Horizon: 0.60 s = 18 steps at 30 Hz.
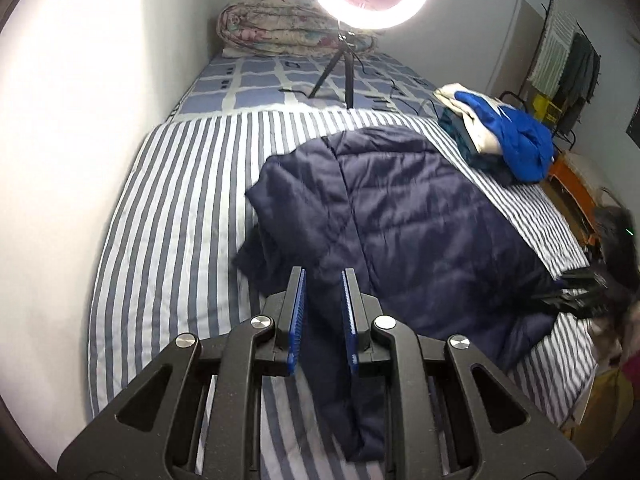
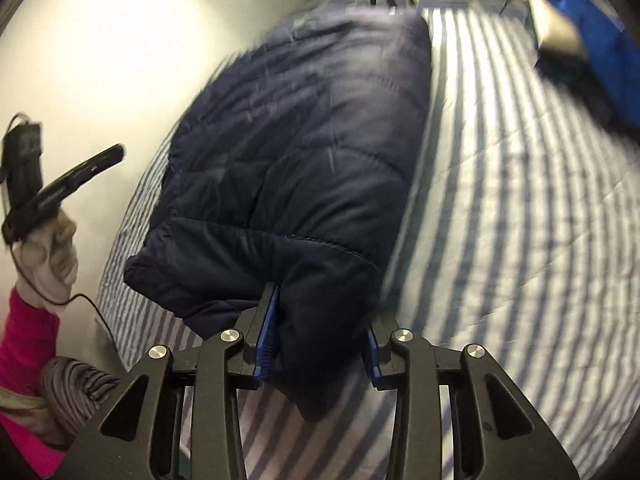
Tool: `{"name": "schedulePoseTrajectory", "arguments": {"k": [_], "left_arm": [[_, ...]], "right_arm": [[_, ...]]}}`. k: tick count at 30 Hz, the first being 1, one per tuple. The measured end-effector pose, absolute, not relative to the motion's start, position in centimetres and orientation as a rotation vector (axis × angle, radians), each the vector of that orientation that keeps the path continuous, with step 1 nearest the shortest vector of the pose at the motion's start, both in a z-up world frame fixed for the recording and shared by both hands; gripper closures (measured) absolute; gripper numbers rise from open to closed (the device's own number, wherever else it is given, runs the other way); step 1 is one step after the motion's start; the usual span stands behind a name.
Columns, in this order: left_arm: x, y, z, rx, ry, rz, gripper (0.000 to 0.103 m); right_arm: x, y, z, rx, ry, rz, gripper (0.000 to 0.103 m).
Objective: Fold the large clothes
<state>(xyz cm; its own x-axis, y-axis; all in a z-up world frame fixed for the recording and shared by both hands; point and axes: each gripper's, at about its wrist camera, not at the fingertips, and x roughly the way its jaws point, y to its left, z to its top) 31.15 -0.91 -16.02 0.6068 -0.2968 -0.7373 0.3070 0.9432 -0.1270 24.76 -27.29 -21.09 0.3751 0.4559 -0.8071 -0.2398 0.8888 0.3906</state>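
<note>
A navy quilted jacket [image 1: 400,208] lies on the striped bed sheet [image 1: 180,220], partly folded. My left gripper [image 1: 323,272] hovers over its near end, pads a narrow gap apart. Through that gap I see a navy sleeve [image 1: 344,400] that looks to lie on the sheet. In the right wrist view the left gripper [image 2: 118,150] is raised by the wall with nothing hanging from it. My right gripper [image 2: 320,308] has the jacket's [image 2: 304,128] thick hem bulging between its pads [image 2: 266,340], touching both. A gloved hand [image 2: 48,256] holds the left gripper.
A pile of folded clothes topped by a bright blue garment [image 1: 500,132] sits at the bed's far right. A ring light on a tripod [image 1: 336,68] stands mid-bed before a rolled quilt [image 1: 280,24]. The wall [image 1: 80,120] runs along the left; a drying rack [image 1: 568,60] and an orange stool [image 1: 568,184] stand right.
</note>
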Motion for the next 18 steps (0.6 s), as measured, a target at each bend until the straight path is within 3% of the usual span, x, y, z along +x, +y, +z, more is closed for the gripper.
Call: {"name": "schedulePoseTrajectory", "arguments": {"k": [11, 15, 18], "left_arm": [[36.8, -3.8, -19.5, 0.09, 0.872, -0.28, 0.086], [37.4, -3.7, -22.1, 0.121, 0.911, -0.22, 0.086], [37.5, -3.5, -24.3, 0.106, 0.966, -0.219, 0.087]], "right_arm": [[28.5, -28.8, -15.5, 0.115, 0.827, 0.297, 0.067], [32.7, -26.7, -17.0, 0.07, 0.773, 0.274, 0.067], [36.6, -24.9, -20.1, 0.089, 0.848, 0.279, 0.069]]}}
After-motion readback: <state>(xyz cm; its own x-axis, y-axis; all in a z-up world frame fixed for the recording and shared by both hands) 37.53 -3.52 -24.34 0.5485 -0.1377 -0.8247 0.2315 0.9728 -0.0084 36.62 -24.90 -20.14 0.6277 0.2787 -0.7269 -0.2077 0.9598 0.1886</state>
